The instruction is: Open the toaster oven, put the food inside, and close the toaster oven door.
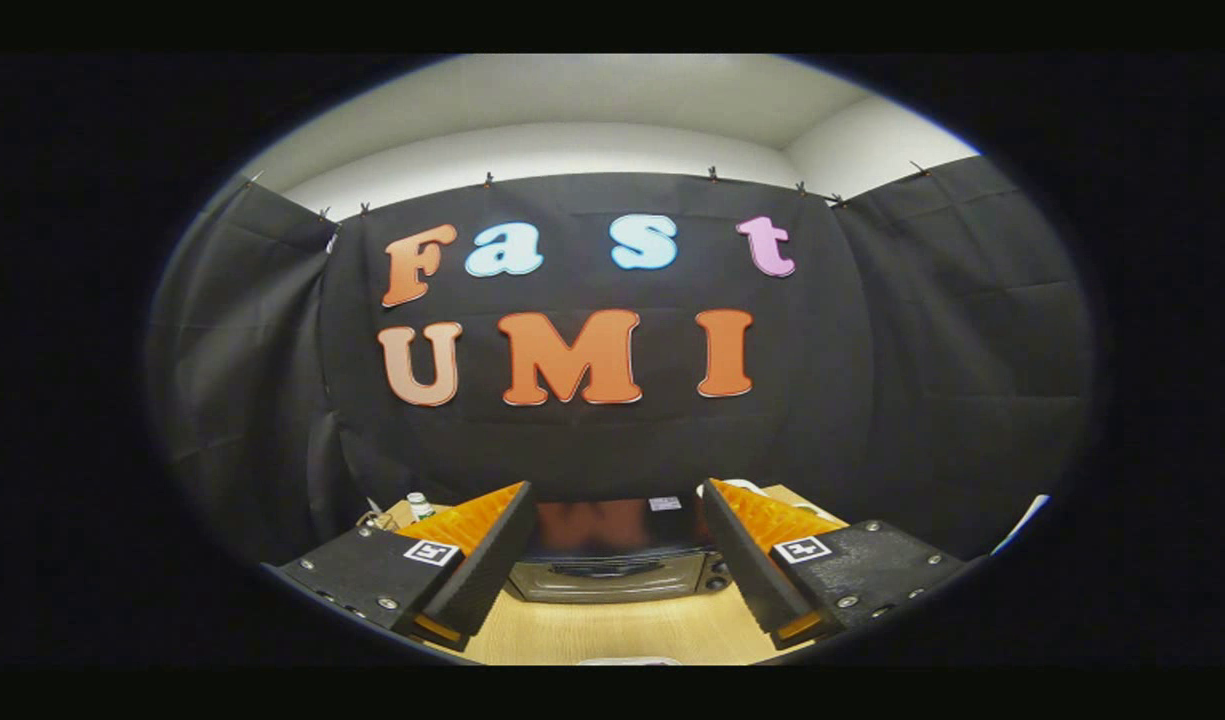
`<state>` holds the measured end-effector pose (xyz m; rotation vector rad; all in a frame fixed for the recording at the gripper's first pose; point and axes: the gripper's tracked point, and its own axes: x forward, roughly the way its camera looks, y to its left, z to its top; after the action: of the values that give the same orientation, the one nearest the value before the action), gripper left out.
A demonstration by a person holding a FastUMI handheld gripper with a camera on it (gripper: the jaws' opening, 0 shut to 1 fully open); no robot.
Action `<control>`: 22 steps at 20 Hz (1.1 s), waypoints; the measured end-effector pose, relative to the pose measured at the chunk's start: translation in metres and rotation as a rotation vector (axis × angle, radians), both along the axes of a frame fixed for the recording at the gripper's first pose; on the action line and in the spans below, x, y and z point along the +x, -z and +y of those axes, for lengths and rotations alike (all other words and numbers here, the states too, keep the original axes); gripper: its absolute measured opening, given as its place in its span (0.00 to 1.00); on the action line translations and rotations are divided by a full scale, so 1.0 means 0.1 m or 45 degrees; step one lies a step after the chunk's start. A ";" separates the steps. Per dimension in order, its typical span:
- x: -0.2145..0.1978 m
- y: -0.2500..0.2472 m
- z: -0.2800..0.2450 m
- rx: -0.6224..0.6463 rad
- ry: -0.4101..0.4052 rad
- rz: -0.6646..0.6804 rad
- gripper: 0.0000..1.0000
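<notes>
We note the toaster oven (612, 560): glossy dark top, brushed metal front. The surface (622, 630) looks like smooth pale wood. Booth wall (922, 350) is matt black cloth, creased.

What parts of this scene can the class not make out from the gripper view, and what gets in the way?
- Toaster oven: beyond the open hand-held gripper, seen between its fingers; its sides are hidden behind them, and the door's state is too small to tell.
- Food: a pale sliver on the wooden table is cut off at the near edge.
- Small items behind the left finger: too small to identify.
</notes>
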<state>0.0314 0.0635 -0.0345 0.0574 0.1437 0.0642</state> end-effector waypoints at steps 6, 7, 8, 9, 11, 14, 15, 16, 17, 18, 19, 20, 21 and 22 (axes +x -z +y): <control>0.32 0.31 0.18 0.032 -0.058 0.045 0.99; 0.39 0.40 0.22 0.044 -0.074 0.062 0.99; 0.47 0.49 0.27 0.047 -0.095 0.077 0.98; 0.56 0.59 0.30 0.040 -0.114 0.095 0.98; 0.74 0.82 0.32 0.005 -0.129 0.138 0.99; 0.99 1.22 0.43 -0.023 -0.166 0.213 0.99; 1.08 1.38 0.45 -0.032 -0.171 0.246 0.99; 1.15 1.53 0.47 -0.040 -0.173 0.285 0.99; 1.18 1.68 0.48 -0.051 -0.177 0.324 0.99; 1.23 1.81 0.47 -0.065 -0.177 0.351 0.99; 1.28 1.92 0.48 -0.083 -0.176 0.370 0.99; 1.31 2.02 0.47 -0.095 -0.177 0.389 0.99; 1.31 2.11 0.46 -0.095 -0.179 0.411 0.99; 1.32 2.18 0.45 -0.088 -0.177 0.433 0.99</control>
<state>0.1635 0.1089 -0.2525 -0.0114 0.4894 0.1882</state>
